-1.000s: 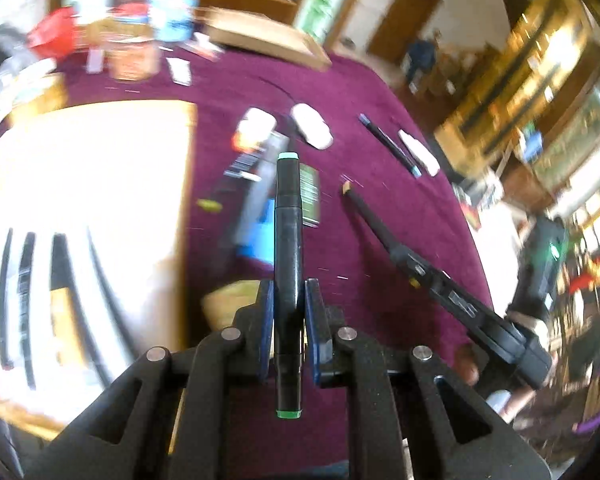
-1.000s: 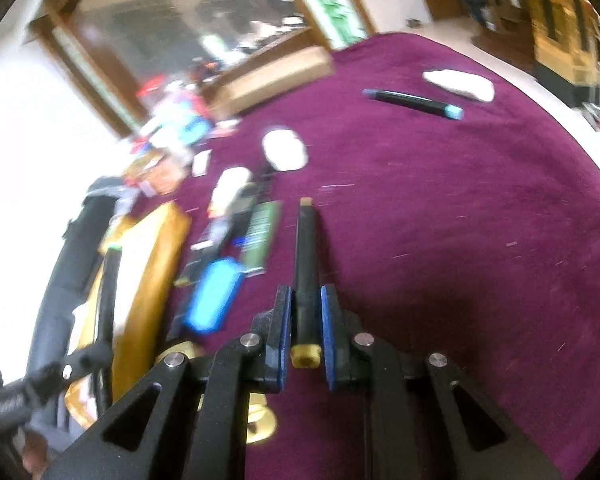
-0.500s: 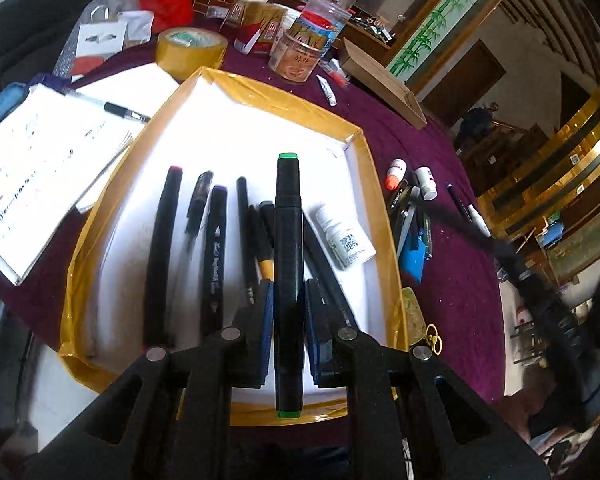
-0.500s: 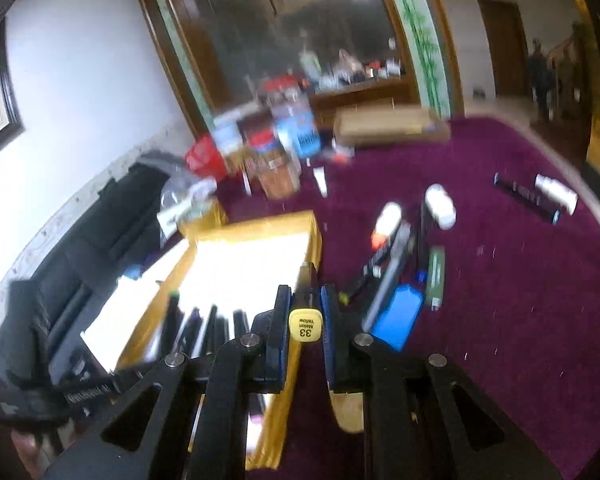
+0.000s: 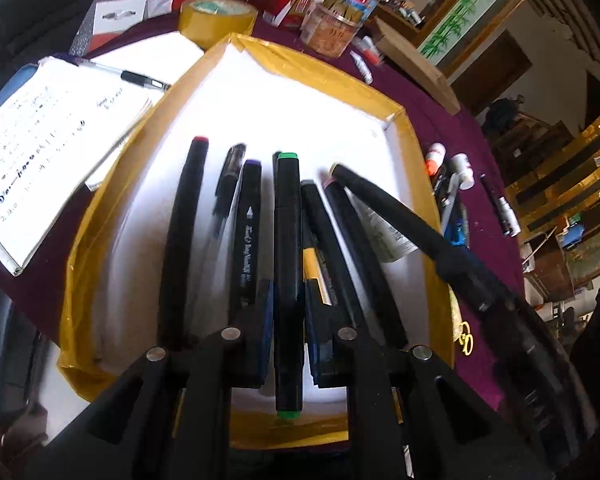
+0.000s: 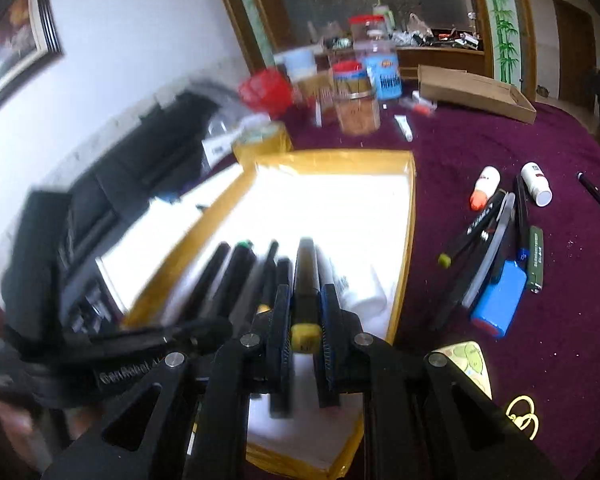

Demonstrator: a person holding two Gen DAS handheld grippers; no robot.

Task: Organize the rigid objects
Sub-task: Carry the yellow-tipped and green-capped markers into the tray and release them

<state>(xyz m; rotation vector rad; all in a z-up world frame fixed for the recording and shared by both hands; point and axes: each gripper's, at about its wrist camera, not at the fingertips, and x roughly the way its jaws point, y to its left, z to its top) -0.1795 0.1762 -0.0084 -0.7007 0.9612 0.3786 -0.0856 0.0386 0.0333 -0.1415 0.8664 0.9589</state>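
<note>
Left gripper (image 5: 287,320) is clamped on a black green-capped marker (image 5: 287,240), held above the yellow-rimmed white tray (image 5: 236,44) where other black pens (image 5: 182,240) are laid side by side. Right gripper (image 6: 305,312) is clamped on a black yellow-capped marker (image 6: 306,276) over the same tray (image 6: 408,216); more pens and small bottles (image 6: 536,188) are scattered on the purple tablecloth (image 6: 560,300) beside it.

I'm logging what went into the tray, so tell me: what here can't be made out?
- Left wrist view: the small white bottle in the tray, label covered by the right gripper's marker.
- Right wrist view: markers lying in the tray, motion-blurred, cap colours unreadable.
- Yellow-capped marker: cap print blurred.
</note>
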